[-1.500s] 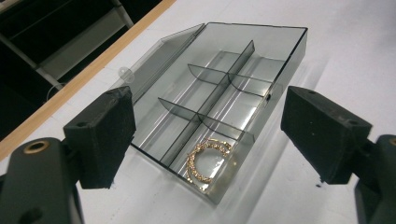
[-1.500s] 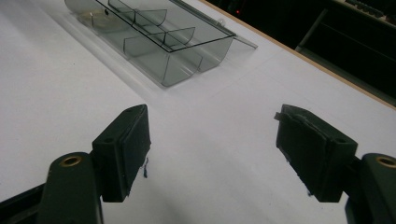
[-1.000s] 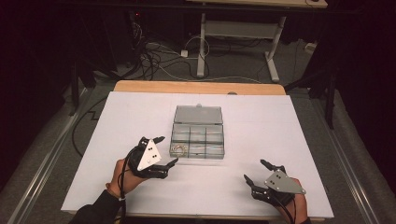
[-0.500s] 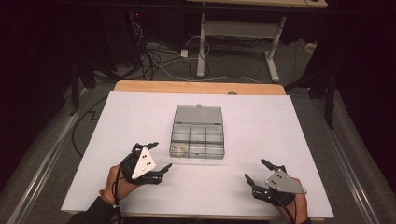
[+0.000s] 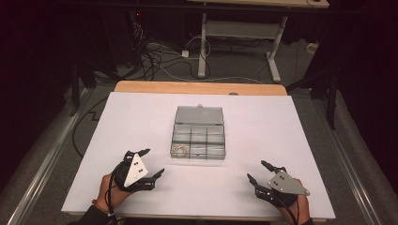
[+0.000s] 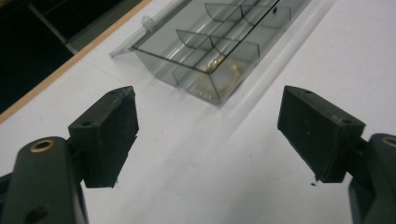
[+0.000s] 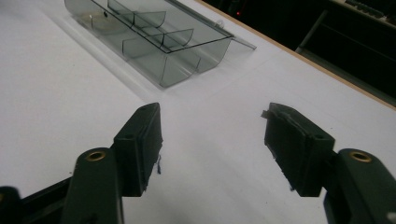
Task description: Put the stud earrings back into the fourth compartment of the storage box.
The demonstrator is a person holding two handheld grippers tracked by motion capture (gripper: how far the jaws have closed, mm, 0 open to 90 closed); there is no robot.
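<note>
Thing: clear grey plastic compartment box (image 5: 199,140), with its lid (image 5: 199,115) open.
Lid pose: swung fully back, lying flat on the table on the box's far side, with a small catch tab at its outer edge.
Compartments: two rows of three, split by thin see-through dividers.
Contents: a gold chain (image 6: 219,79) coiled in the near-left corner compartment; the other compartments look bare.
Place: middle of the white table top, upright, its long side running left to right.
</note>
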